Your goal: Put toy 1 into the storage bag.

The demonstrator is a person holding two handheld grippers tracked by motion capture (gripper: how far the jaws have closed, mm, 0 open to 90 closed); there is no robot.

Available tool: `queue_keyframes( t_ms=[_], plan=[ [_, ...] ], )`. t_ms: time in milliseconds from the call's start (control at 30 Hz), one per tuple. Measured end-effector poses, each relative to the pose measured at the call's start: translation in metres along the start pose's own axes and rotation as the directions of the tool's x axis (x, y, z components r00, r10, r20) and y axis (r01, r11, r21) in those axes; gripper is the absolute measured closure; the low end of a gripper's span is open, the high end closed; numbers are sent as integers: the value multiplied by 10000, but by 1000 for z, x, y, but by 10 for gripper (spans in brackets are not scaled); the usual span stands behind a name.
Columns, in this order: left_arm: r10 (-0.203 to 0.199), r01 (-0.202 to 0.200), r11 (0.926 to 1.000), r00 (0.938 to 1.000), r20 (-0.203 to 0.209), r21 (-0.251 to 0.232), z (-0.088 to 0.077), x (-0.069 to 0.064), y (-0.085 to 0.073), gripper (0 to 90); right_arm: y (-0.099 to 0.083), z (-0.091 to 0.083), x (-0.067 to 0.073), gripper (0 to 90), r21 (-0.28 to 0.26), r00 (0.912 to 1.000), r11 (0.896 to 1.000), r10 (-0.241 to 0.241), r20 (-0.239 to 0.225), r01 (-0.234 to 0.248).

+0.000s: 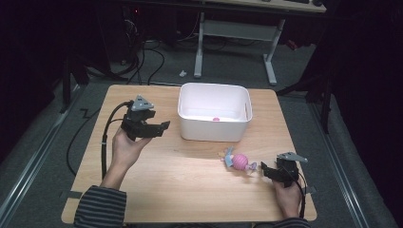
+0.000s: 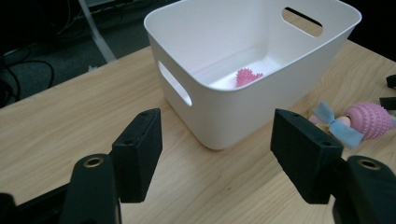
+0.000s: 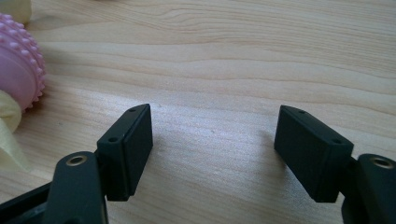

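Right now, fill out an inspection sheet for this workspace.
Surface: wooden table, bare grain, no spills seen.
Job's things: white bin upright at the far middle, with a small pink spiky ball on its floor; pink knobbly toy with pale ribbon ends lies on the table in front of the bin, just left of the right gripper.
Clutter: nothing seen.
Grippers: left gripper open, empty, raised left of the bin; right gripper open, empty, low over the table beside the toy.
Cables: black cable trails from the left gripper off the table's left edge.
Surroundings: dark room, grey floor, desk frame and loose cables behind.
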State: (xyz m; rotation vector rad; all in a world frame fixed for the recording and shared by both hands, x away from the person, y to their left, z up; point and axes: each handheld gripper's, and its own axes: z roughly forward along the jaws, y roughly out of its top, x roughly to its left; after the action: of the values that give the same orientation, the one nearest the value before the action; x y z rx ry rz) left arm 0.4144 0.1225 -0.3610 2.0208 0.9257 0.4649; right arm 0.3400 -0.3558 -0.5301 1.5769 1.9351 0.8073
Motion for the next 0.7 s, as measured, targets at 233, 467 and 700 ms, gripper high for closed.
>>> queue_keyframes(
  t_ms=[233, 467, 700],
  plan=[
    [-338, 338, 9994, 9994, 97, -57, 0, 2, -14, 342, 0, 0, 0, 283, -2, 10000, 10000, 2, -1, -2],
    [-580, 581, 9975, 9983, 31, -408, -3, 1, -31, 354, 0, 0, 0, 283, -2, 10000, 10000, 2, -1, -2],
    [-916, 915, 9947, 9958, -13, -467, -7, 5, -50, 354, 0, 0, 0, 283, -3, 10000, 10000, 0, 0, 0]
  ],
)
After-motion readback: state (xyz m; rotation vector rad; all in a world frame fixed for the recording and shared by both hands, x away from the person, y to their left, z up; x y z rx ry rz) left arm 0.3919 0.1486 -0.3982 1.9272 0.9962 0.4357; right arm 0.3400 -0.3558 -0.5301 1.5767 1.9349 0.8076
